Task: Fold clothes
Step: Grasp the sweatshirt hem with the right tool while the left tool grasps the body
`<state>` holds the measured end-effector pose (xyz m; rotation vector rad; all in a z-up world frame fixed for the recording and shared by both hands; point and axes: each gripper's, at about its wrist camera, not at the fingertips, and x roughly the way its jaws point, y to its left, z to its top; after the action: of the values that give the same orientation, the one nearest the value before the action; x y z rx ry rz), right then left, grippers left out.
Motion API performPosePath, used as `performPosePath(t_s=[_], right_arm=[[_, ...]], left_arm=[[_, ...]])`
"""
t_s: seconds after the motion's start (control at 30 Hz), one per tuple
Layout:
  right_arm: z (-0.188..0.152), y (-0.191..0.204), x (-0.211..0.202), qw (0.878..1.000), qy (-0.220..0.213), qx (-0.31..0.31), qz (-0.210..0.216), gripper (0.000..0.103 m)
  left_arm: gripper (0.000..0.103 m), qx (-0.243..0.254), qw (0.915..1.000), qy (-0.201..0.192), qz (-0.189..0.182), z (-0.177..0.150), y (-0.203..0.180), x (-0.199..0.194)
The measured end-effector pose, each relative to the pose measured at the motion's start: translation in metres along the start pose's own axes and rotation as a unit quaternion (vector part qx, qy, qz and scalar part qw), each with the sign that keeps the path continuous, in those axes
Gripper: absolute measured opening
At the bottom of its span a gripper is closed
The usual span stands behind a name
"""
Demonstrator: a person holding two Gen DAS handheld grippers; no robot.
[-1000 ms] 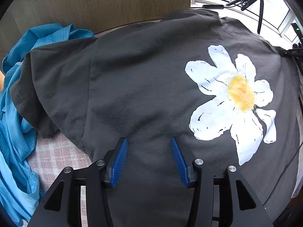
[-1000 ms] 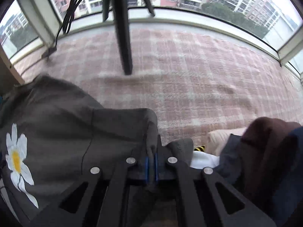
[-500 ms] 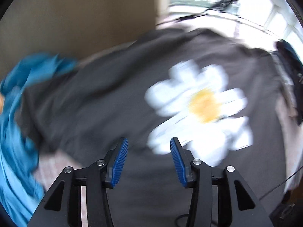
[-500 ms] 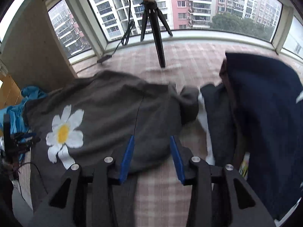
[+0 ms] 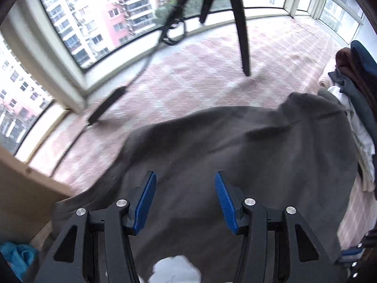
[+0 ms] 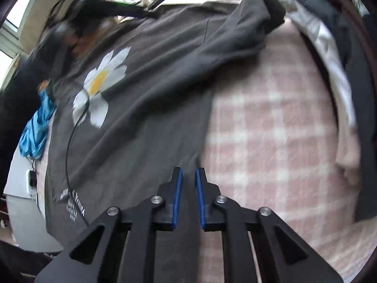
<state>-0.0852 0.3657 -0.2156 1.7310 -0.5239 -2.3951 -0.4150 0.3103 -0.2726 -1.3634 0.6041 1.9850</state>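
A dark grey T-shirt with a white daisy print lies spread on a pink plaid cover. One sleeve is folded in over the shirt's body. My right gripper hovers over the shirt's side edge. Its jaws are closing to a narrow gap, and no cloth is pinched between the pads. My left gripper stands open above the plain grey part of the shirt, with nothing between its fingers. A scrap of the daisy print shows below it.
A tripod leg and a black cable stand on the cover by the windows. Stacked clothes lie at the right. A blue garment lies beyond the shirt's left side. A thin cable crosses the shirt.
My right gripper let go of the sleeve, opened, drew back to the shirt's side edge, and narrowed again. The left gripper swung across the shirt from the daisy toward the window side, still open.
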Motion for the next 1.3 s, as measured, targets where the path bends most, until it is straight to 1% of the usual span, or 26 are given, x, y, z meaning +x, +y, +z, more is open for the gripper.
performPosePath(t_s=[0.07, 0.1, 0.17, 0.23, 0.27, 0.3, 0.33, 0.4, 0.5, 0.57, 0.63, 0.67, 0.7, 0.73, 0.77, 0.8, 0.83, 0.87, 0.9, 0.93, 1.0, 1.03, 1.07, 1.13, 1.17, 1.3], right_arm=[[-0.003, -0.001, 0.001, 1.000, 0.002, -0.006, 0.000, 0.012], [-0.003, -0.001, 0.001, 1.000, 0.001, -0.009, 0.000, 0.012], [-0.002, -0.002, 0.001, 1.000, 0.003, -0.012, 0.006, 0.012], [0.000, 0.000, 0.003, 1.000, 0.003, -0.015, 0.017, 0.012], [0.001, 0.001, 0.004, 1.000, 0.003, -0.018, 0.022, 0.012], [0.001, 0.004, 0.005, 0.999, 0.003, -0.025, 0.022, 0.012], [0.001, 0.006, 0.006, 0.999, 0.004, -0.035, 0.018, 0.013], [0.001, 0.010, 0.007, 0.999, 0.006, -0.051, 0.010, 0.012], [0.004, 0.004, 0.008, 0.999, 0.019, -0.048, 0.006, 0.003], [0.004, 0.001, 0.007, 0.999, 0.025, -0.044, 0.007, 0.003], [0.002, 0.004, 0.007, 0.998, 0.023, -0.055, -0.001, 0.003], [0.001, 0.006, 0.007, 0.998, 0.022, -0.063, -0.007, 0.003], [0.000, 0.007, 0.007, 0.998, 0.021, -0.066, -0.010, 0.003], [0.000, 0.008, 0.007, 0.998, 0.021, -0.066, -0.012, 0.003], [0.000, 0.008, 0.007, 0.998, 0.022, -0.066, -0.012, 0.003], [0.001, 0.007, 0.007, 0.998, 0.025, -0.065, -0.009, 0.003], [0.003, 0.004, 0.006, 0.998, 0.026, -0.058, -0.005, 0.003], [0.006, 0.000, 0.004, 0.999, 0.026, -0.045, 0.000, 0.003], [0.008, -0.005, 0.002, 0.999, 0.025, -0.032, 0.005, 0.003], [0.013, -0.009, -0.002, 1.000, 0.018, -0.023, 0.002, 0.006], [0.026, -0.017, -0.011, 1.000, -0.008, -0.012, -0.018, 0.012], [0.033, -0.021, -0.015, 1.000, -0.021, -0.004, -0.021, 0.020], [0.042, -0.026, -0.018, 0.999, -0.036, 0.010, -0.012, 0.028], [0.061, -0.037, -0.021, 0.997, -0.065, 0.043, 0.014, 0.040], [0.071, -0.042, -0.019, 0.995, -0.073, 0.056, 0.025, 0.044], [0.101, -0.047, -0.009, 0.992, -0.092, 0.075, 0.031, 0.044]], left_arm=[[0.050, 0.036, 0.9992, 0.002, -0.017, -0.003, -0.015, 0.003], [0.051, 0.060, 0.9982, 0.000, -0.007, -0.005, -0.023, 0.003], [0.048, 0.078, 0.9969, 0.011, 0.008, -0.007, -0.029, 0.010], [0.028, 0.064, 0.9978, 0.015, -0.006, -0.001, -0.029, 0.016], [0.017, 0.056, 0.9982, 0.017, -0.012, 0.002, -0.028, 0.019], [0.002, 0.051, 0.9986, 0.015, -0.009, 0.004, -0.026, 0.018], [0.001, 0.047, 0.9988, 0.013, -0.009, 0.005, -0.024, 0.016], [0.001, 0.040, 0.9991, 0.008, -0.009, 0.006, -0.021, 0.012], [0.001, 0.045, 0.9989, -0.012, 0.006, 0.007, -0.020, -0.001], [0.001, 0.028, 0.9992, -0.020, 0.021, 0.012, -0.012, -0.008], [0.001, 0.001, 0.9985, -0.028, 0.047, 0.015, 0.001, -0.012], [0.000, -0.011, 0.9979, -0.036, 0.052, 0.016, 0.009, -0.013], [0.000, -0.014, 0.9975, -0.037, 0.058, 0.018, 0.014, -0.010], [0.000, -0.017, 0.9974, -0.026, 0.065, 0.019, 0.017, -0.006], [0.000, -0.025, 0.9978, -0.010, 0.060, 0.019, 0.021, -0.002], [0.004, -0.029, 0.9987, 0.001, 0.042, 0.018, 0.022, -0.001], [0.008, -0.027, 0.9991, -0.005, 0.033, 0.016, 0.021, -0.005], [0.010, -0.012, 0.9989, -0.016, 0.041, 0.015, 0.018, -0.012], [0.016, 0.003, 0.9983, -0.027, 0.051, 0.014, 0.015, -0.018], [0.023, 0.012, 0.9973, -0.035, 0.063, 0.014, 0.014, -0.024], [0.024, 0.006, 0.9961, -0.045, 0.075, 0.014, 0.024, -0.033], [0.025, -0.003, 0.9961, -0.046, 0.076, 0.015, 0.031, -0.037], [0.025, -0.009, 0.9954, -0.047, 0.083, 0.019, 0.040, -0.038], [0.029, -0.018, 0.9936, -0.048, 0.100, 0.026, 0.056, -0.038], [0.029, -0.021, 0.9937, -0.045, 0.101, 0.023, 0.062, -0.037], [0.029, -0.012, 0.9970, -0.023, 0.073, 0.015, 0.064, -0.025]])
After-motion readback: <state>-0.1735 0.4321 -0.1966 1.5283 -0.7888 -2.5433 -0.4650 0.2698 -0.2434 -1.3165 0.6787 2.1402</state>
